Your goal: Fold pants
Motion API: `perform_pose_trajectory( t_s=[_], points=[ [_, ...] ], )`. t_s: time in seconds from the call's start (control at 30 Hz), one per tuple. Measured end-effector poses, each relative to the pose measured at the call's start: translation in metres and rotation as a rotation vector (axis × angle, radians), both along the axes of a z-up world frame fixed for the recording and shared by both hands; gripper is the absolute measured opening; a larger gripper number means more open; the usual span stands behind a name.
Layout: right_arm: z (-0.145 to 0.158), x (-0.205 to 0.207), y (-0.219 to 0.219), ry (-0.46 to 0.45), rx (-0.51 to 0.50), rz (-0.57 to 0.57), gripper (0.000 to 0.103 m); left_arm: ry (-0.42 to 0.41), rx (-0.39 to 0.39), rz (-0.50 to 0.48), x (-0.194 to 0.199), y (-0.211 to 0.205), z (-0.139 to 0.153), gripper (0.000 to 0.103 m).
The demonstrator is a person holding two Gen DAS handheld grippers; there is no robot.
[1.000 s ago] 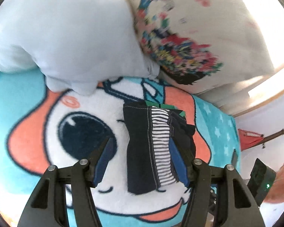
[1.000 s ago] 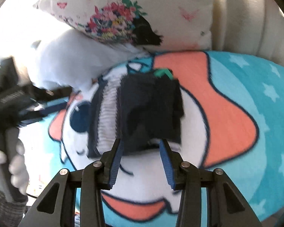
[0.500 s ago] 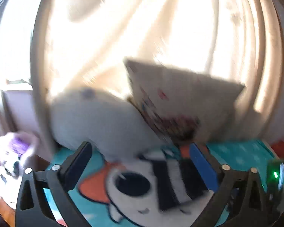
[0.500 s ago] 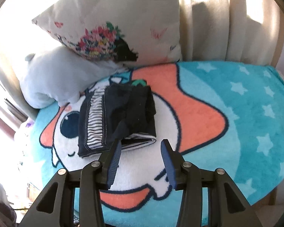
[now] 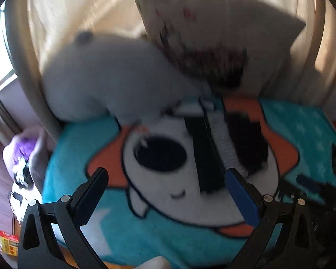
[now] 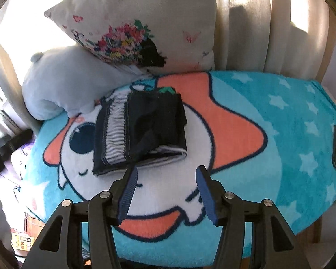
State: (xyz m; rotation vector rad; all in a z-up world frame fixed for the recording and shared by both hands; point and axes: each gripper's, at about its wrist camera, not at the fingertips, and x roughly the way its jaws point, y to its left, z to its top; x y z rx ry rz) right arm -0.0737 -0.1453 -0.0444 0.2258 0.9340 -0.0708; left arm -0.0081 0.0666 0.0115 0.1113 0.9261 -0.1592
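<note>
The dark navy pants (image 6: 143,132), with a black-and-white striped band, lie folded in a compact stack on the turquoise cartoon blanket (image 6: 268,116). They also show, blurred, in the left wrist view (image 5: 226,148). My right gripper (image 6: 165,192) is open and empty, just in front of the stack's near edge and apart from it. My left gripper (image 5: 165,195) is wide open and empty, pulled back in front of the stack, its right fingertip over the stack's near edge in the image.
A floral white pillow (image 6: 145,24) and a pale grey plush pillow (image 6: 62,78) lean at the back against beige curtains (image 6: 253,27). The blanket's front edge (image 6: 190,255) drops off below my grippers. Clutter lies on the floor at left (image 5: 20,174).
Both grippers have backed away from the folded pants and now see the whole bed. The left gripper has opened wider. The pants stay folded in place.
</note>
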Motion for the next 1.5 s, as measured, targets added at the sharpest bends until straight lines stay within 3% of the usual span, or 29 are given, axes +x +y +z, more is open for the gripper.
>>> perform_pose_trajectory(
  t_s=[0.1,0.23,0.57,1.5],
  points=[
    [-0.009,-0.001,-0.001,0.037,0.000,-0.016,0.059,0.080,-0.014,-0.012,-0.001,0.000,-0.016,0.103],
    [-0.016,-0.002,-0.003,0.063,-0.004,-0.035,0.059,0.120,-0.018,-0.024,-0.002,-0.002,-0.027,0.103],
    [-0.022,0.003,-0.003,0.090,-0.020,-0.035,0.061,0.146,-0.013,-0.083,0.002,-0.015,-0.037,0.103],
    [-0.035,0.013,0.000,0.128,-0.019,-0.022,0.062,0.270,-0.029,-0.086,0.011,-0.019,-0.066,0.103]
  ],
)
